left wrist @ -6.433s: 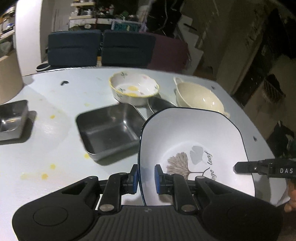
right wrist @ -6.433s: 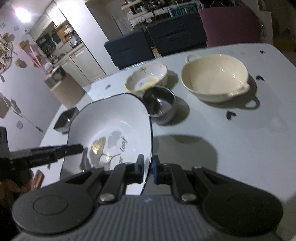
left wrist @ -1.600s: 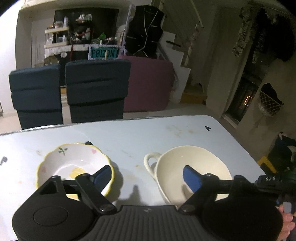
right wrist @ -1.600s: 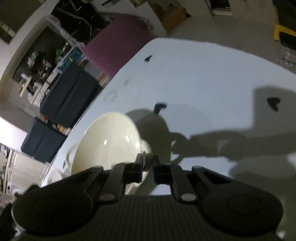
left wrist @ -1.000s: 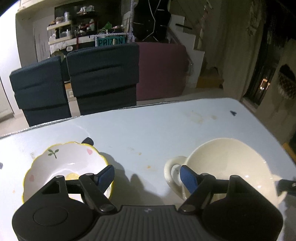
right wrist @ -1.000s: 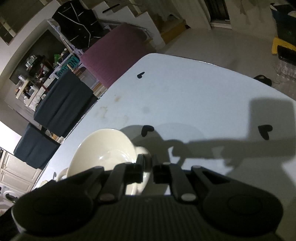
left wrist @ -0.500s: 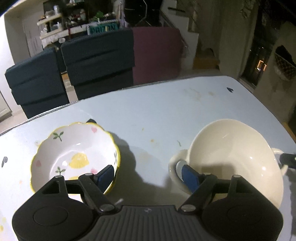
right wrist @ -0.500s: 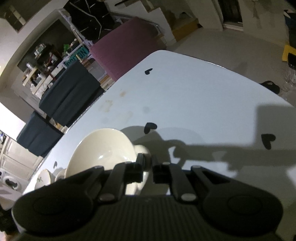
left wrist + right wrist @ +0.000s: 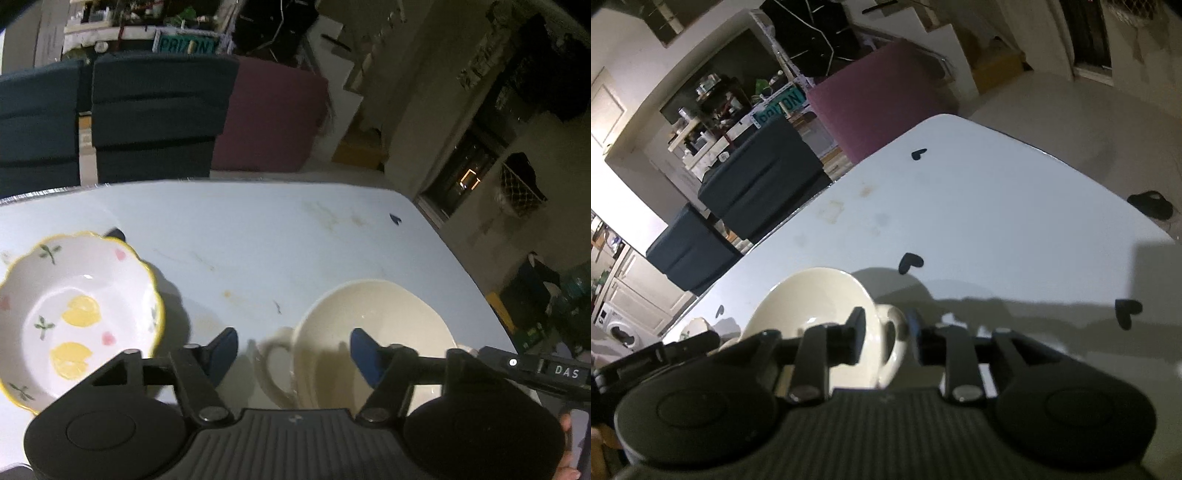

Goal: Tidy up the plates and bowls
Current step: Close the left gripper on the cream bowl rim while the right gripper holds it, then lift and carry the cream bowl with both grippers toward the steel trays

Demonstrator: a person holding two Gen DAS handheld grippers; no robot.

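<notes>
Straddling the cream bowl's (image 9: 373, 332) left loop handle (image 9: 273, 354), the left tool (image 9: 291, 349) is spread wide: one blue pad (image 9: 221, 349) is seen outside the handle over the worktop (image 9: 277, 236), the other pad (image 9: 364, 354) over the bowl's inside. No contact with the bowl can be confirmed from the left wrist view.

Right tool (image 9: 886, 326) is parted as well, fingers set on either side of the bowl's other loop handle (image 9: 894, 332); the handle is seen in the gap, not pinched. Whether either finger touches it cannot be told.

Cream bowl is seen near the worktop's right part, upright, two-handled, empty. It is blurred at the near rim in the left wrist view.

Flower-print bowl (image 9: 74, 314) with a yellow scalloped rim is seen to the left of the cream bowl, apart from it, upright on the worktop.

Small black heart marks (image 9: 910, 263) are scattered on the worktop. Two dark blue chairs (image 9: 155, 118) and a maroon one (image 9: 273, 118) are lined up at the far edge.
</notes>
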